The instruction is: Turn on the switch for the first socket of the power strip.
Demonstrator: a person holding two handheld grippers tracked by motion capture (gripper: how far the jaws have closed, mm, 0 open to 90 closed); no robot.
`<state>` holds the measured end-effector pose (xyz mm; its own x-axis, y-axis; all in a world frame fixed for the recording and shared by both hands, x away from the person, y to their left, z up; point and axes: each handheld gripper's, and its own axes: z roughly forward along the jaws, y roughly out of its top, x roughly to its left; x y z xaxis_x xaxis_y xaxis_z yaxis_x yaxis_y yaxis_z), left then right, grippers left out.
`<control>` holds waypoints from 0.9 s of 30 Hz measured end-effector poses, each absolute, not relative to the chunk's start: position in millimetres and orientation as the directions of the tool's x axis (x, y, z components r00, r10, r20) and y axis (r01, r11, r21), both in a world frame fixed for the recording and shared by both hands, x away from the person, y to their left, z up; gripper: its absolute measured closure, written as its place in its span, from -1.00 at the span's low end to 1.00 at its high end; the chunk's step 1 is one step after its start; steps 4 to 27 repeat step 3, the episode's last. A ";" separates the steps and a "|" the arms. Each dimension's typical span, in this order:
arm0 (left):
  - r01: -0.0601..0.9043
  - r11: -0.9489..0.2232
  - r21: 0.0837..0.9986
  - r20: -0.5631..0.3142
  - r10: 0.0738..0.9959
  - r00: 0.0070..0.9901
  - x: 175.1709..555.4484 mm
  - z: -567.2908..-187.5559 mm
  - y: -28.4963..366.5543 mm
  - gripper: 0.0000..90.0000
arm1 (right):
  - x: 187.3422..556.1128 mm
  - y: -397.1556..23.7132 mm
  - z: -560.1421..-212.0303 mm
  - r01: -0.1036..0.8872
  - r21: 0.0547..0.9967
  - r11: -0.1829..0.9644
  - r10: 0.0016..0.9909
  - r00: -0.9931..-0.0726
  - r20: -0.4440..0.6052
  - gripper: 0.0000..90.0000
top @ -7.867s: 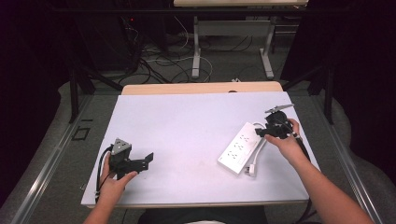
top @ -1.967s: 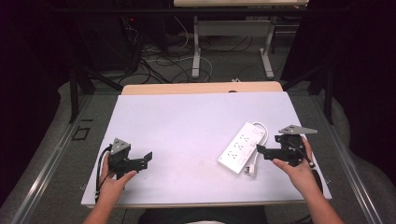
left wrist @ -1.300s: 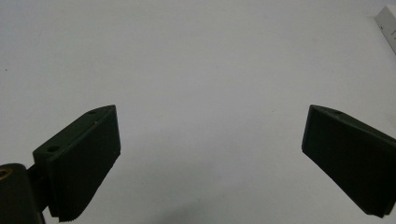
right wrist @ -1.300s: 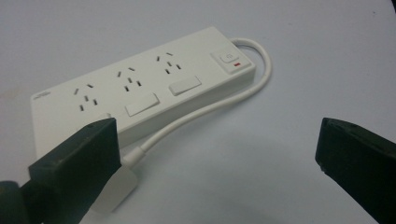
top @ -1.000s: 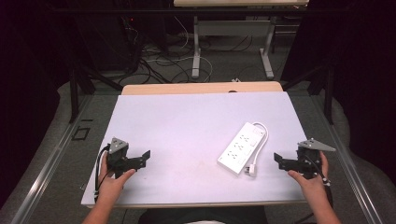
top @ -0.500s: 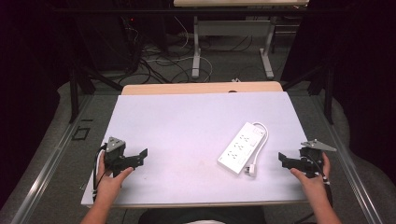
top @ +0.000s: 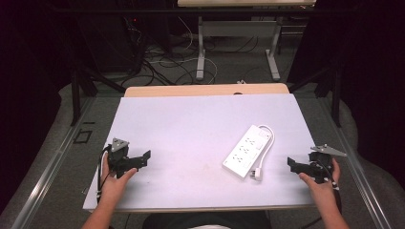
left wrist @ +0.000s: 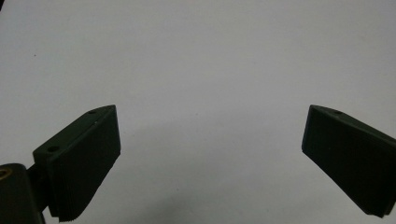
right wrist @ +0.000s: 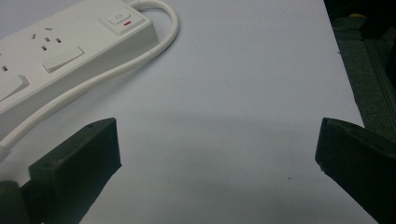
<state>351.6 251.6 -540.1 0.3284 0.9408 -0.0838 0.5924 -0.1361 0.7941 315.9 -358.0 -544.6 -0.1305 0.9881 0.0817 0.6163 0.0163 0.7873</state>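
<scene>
Power strip [top: 246, 150], white, lies on the table [top: 191, 124] right of centre in the high view, its plug [top: 256, 174] at the near end; the right claw [top: 292, 164] sits just right of it, apart, the left claw [top: 143, 157] well away near the left edge. Both hands rest low at the near edge. Left gripper view: jaws spread wide over bare table. Right gripper view: jaws wide, empty; the strip's switch [right wrist: 120, 19] and cord [right wrist: 93, 84] lie ahead-left.

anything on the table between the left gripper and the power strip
Nothing: in the high view, only bare white table separates the left gripper from the power strip.
</scene>
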 end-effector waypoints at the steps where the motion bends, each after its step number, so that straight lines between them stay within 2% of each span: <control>1: 0.592 -0.132 0.795 -0.083 0.943 0.322 352.6 -541.5 251.0 -0.90 | 315.7 -358.3 -544.6 0.617 0.787 0.015 0.988 -0.132 0.084 -1.00; 27: 0.602 -0.135 0.787 -0.074 0.948 0.310 355.4 -543.6 250.8 -0.90 | 314.9 -358.6 -544.5 0.614 0.789 0.016 0.988 -0.131 0.082 -1.00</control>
